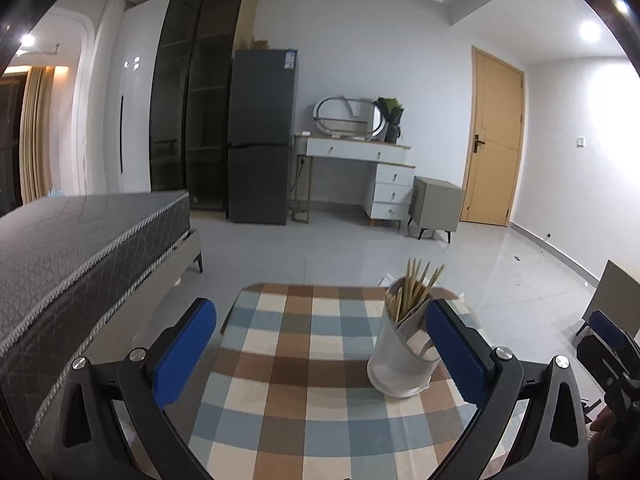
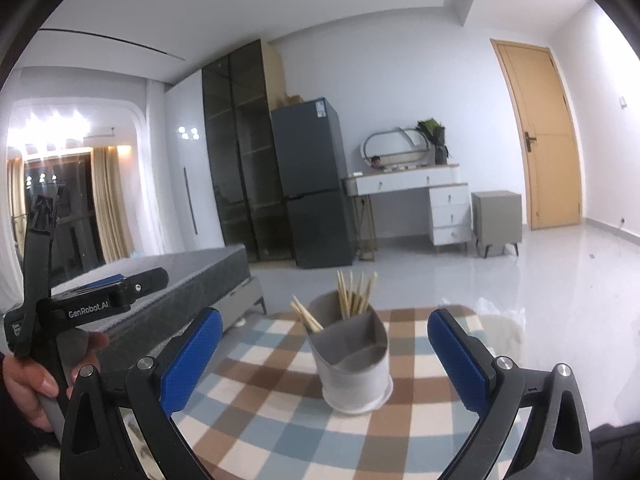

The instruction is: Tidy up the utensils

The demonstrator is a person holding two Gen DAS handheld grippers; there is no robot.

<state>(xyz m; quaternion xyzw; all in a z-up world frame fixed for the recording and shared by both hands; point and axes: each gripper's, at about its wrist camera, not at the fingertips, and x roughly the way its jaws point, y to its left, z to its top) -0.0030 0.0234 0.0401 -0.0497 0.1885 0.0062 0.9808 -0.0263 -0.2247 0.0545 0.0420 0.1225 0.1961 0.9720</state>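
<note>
A white utensil holder (image 1: 400, 364) with a divided inside stands on a table under a checked cloth (image 1: 300, 360). Several wooden chopsticks (image 1: 416, 288) stick up from its back compartments. My left gripper (image 1: 320, 320) is open and holds nothing, and its right blue pad overlaps the holder's side in the picture. In the right wrist view the holder (image 2: 354, 376) and chopsticks (image 2: 356, 292) sit between the wide-open fingers of my right gripper (image 2: 326, 320), untouched. The left gripper's body (image 2: 100, 292) shows at the left, held by a hand (image 2: 24, 380).
A grey bed (image 1: 80, 248) runs along the table's left side. Beyond the table lie pale floor tiles, a dark fridge (image 1: 260, 136), a white dressing desk (image 1: 360, 152), a small nightstand (image 1: 436, 200) and a wooden door (image 1: 496, 140).
</note>
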